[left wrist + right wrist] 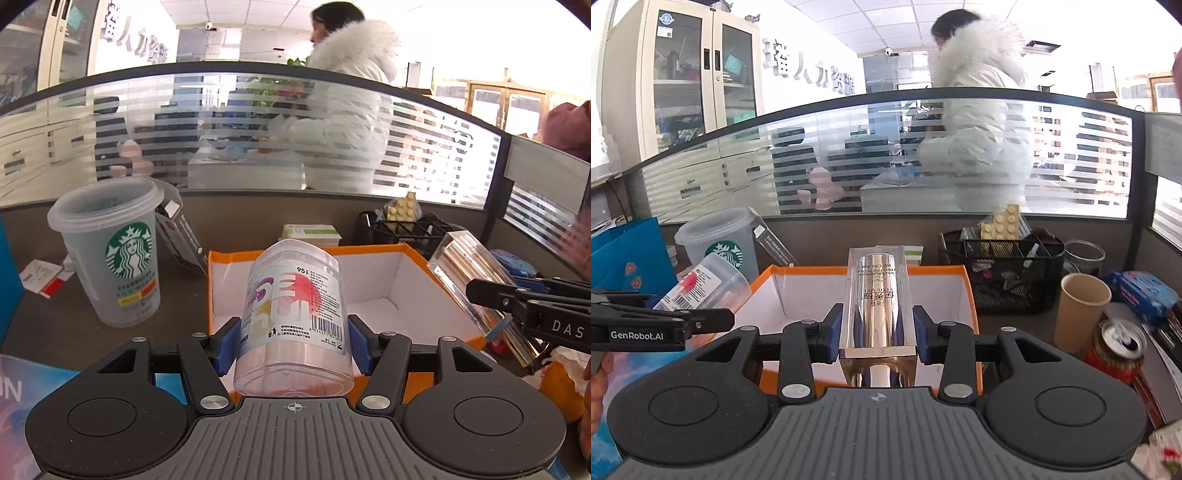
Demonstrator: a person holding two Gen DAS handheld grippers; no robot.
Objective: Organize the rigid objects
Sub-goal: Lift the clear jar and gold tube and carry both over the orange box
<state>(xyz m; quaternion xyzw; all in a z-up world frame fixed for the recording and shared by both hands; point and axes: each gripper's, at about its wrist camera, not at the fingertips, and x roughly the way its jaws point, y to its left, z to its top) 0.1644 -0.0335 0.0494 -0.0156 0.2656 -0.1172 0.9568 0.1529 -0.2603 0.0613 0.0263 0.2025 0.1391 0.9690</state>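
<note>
We found the left gripper point(291, 341) clamped on one clear cylindrical plastic jar point(295, 317), the right gripper point(878, 330) clamped on one clear acrylic cosmetic case point(877, 295), both above one white-lined orange box point(369, 291), one frosted Starbucks cup point(114, 254) beside it.

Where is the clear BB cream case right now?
The clear BB cream case is clamped in the right gripper, held over the orange box; in the left wrist view it sits far right.

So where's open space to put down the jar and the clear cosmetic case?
The orange box is bare inside, white floor wall to wall. Bare desk also lies between the Starbucks cup and the box. It is crowded right of the box: mesh organizer, paper cup, soda can.
</note>
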